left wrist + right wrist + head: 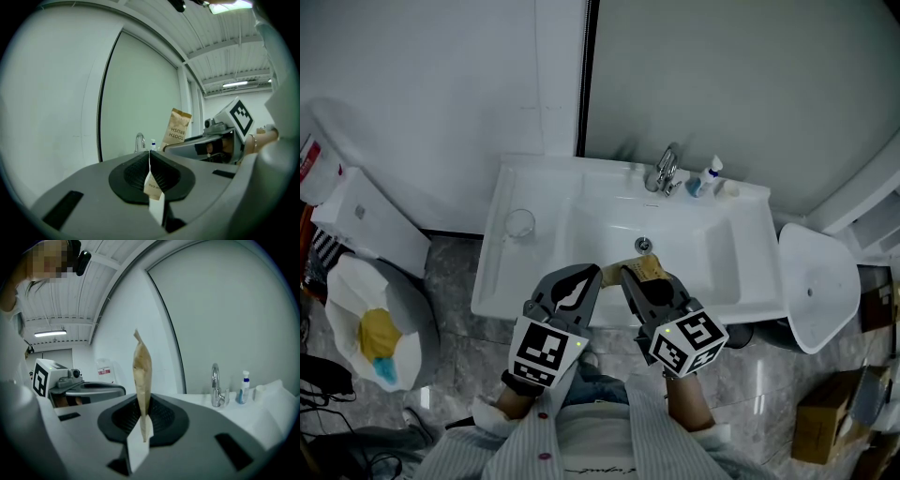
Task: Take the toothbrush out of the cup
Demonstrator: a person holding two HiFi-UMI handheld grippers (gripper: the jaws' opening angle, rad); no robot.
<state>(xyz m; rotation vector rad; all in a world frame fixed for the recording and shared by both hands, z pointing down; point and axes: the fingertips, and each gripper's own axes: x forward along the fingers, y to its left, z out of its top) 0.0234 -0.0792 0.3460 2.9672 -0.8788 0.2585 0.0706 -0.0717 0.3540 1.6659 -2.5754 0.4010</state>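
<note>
In front of the white sink point(727, 267), my right gripper point(636, 278) is shut on a brown paper toothbrush packet point(650, 268), which stands upright between its jaws point(141, 380). Print on the packet point(177, 129) reads TOOTH BRUSH. My left gripper point(589, 279) is shut on a small brown strip of the same paper point(153, 185), just left of the packet. The two grippers sit side by side, nearly touching. A clear glass cup point(519, 224) stands on the sink's left ledge, away from both grippers. No toothbrush shows outside the packet.
A chrome faucet point(664, 170) and a small blue-and-white bottle point(706, 178) stand at the sink's back. A bin lined with a white bag point(373, 323) is on the floor at left. A white round-topped object point(814, 286) and a cardboard box point(828, 414) are at right.
</note>
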